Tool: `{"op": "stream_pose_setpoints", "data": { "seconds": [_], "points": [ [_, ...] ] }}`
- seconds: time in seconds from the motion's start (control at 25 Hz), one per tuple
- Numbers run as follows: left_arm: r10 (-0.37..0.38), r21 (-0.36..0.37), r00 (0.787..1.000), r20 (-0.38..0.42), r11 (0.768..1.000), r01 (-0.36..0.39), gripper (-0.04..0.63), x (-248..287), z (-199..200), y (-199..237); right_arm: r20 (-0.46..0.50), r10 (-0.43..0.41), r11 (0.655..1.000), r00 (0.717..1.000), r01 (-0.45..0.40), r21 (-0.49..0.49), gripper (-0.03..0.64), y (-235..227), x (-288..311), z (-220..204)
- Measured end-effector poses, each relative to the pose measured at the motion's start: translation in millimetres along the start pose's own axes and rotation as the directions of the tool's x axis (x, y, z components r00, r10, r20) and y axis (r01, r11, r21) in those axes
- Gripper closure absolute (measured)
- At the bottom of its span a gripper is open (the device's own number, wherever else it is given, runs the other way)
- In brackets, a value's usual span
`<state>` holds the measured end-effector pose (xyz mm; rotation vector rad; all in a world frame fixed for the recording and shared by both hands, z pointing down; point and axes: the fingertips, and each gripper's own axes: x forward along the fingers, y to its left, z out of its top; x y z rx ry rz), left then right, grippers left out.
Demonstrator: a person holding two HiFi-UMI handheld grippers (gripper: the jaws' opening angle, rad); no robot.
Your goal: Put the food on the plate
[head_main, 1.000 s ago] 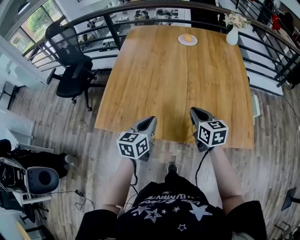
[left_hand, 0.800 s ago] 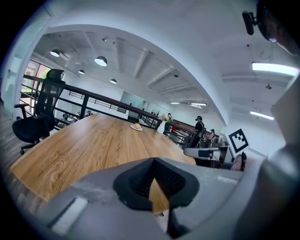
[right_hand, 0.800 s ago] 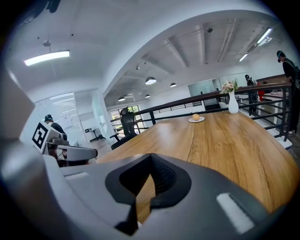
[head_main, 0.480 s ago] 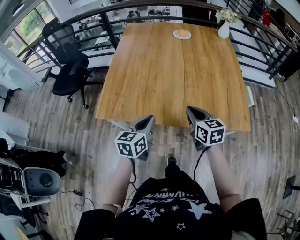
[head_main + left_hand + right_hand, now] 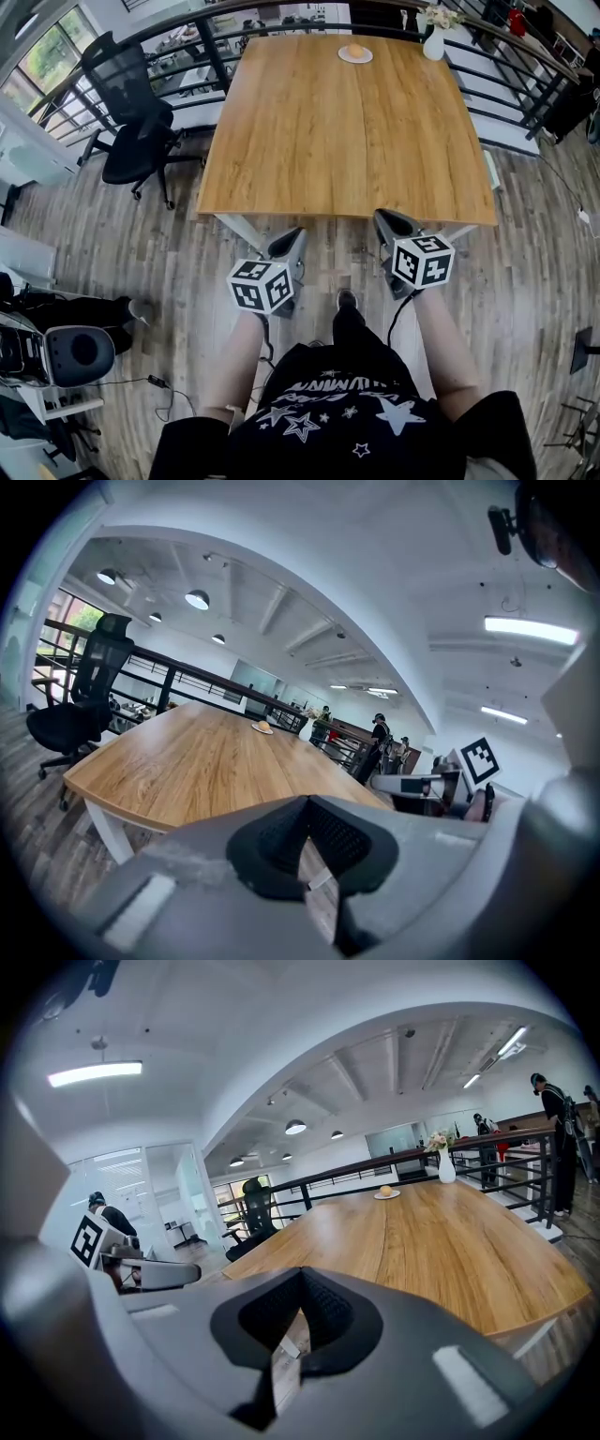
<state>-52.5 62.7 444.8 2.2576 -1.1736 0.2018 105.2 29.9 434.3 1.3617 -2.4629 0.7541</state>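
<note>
Here, rounded food [image 5: 354,51] sits on a flat plate [image 5: 365,58].

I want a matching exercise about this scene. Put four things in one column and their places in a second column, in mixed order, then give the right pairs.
Column A
1. plate
2. vase
3. office chair
4. right gripper

Column B
a. on the floor, left of the table
b. at the table's far right corner
c. at the table's near side, jaws shut and empty
d. near the middle of the table's far edge, with the round orange food on it

Pairs: 1-d, 2-b, 3-a, 4-c
</note>
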Motion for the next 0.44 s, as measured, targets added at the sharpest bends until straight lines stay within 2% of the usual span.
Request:
{"op": "stream_pose_setpoints", "data": {
  "seconds": [0.44],
  "points": [
    [-0.040, 0.038, 0.999, 0.013, 0.999, 0.040, 0.594, -69, -37, -21, 0.016, -0.009, 1.000, 1.000, 0.009, 0.027, 0.615, 54, -50, -39]
  ]
}}
